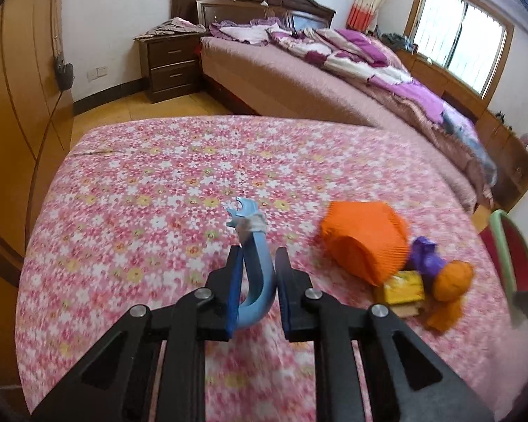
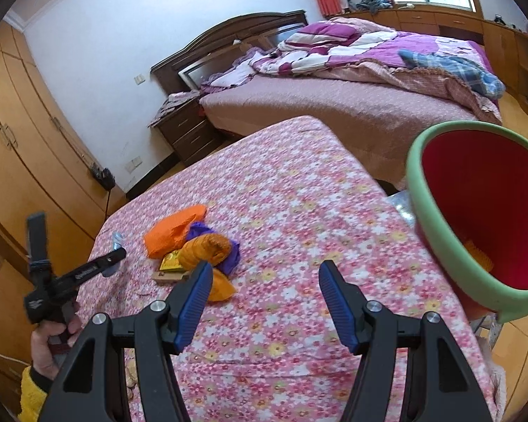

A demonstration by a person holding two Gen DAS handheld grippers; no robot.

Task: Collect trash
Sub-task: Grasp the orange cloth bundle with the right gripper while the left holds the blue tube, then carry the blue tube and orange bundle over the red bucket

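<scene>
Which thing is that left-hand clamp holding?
Look at the table with the pink flowered cloth. Left of the orange and purple trash pile, the left gripper pinches a curved light-blue plastic strip, the only blue, hook-shaped piece with a notched tip.

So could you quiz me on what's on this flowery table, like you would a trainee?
1. True or false: the left claw is shut on a light blue plastic piece.
2. What colour is the inside of the bin with the green rim?
3. Between the right claw's fingers there is: A) an orange wrapper, B) nothing, C) a yellow packet.

Key: 1 true; 2 red; 3 B.
</scene>
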